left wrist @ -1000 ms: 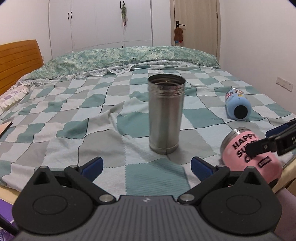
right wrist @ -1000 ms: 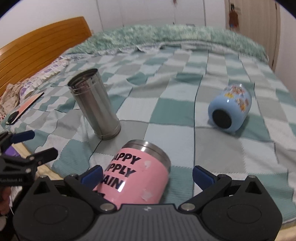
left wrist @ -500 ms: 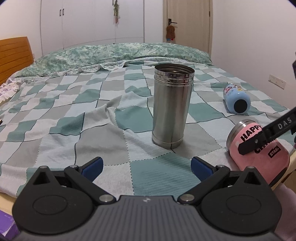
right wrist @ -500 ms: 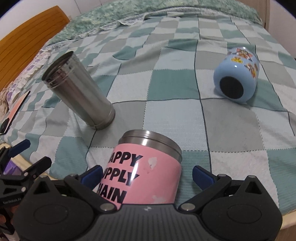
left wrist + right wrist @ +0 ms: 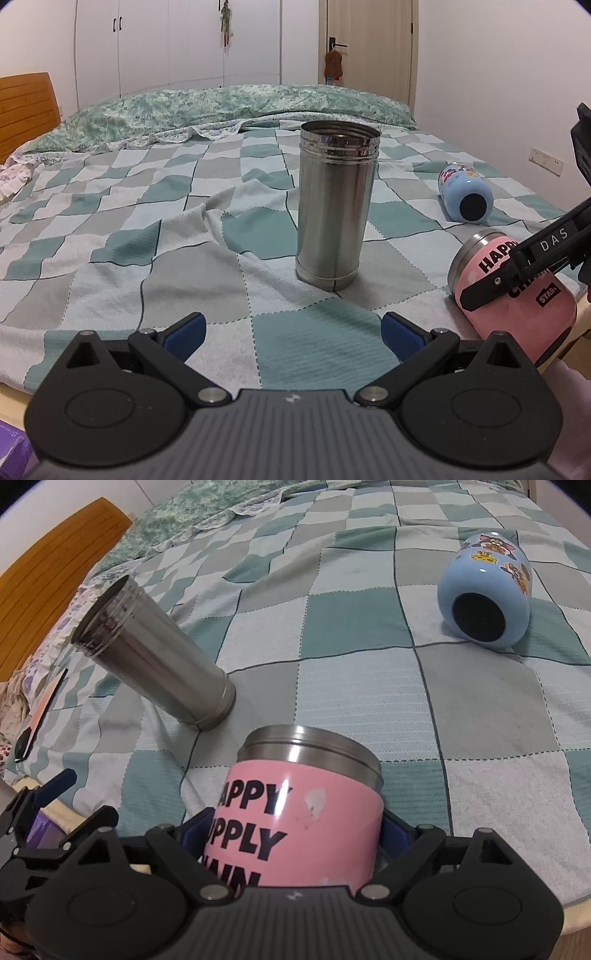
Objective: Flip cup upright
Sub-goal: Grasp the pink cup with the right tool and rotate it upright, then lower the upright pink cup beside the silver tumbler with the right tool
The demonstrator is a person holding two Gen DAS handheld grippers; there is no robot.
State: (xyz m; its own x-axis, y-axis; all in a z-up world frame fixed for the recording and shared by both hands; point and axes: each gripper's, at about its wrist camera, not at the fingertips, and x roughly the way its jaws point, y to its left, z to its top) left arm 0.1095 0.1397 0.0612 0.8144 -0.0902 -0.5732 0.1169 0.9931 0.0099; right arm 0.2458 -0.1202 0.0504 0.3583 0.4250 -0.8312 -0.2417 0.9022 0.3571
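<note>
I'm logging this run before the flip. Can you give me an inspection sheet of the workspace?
Surface: bed with a checked cover, rumpled.
Job's things: pink cup on its side at the near edge; blue cup on its side further back; steel cup upright, open end up.
Clutter: flat object at the bed's left edge.
Grippers: right gripper closed on the pink cup's sides; left gripper open, empty.
Cables: nothing seen.
Surroundings: wardrobe, door, headboard.
</note>
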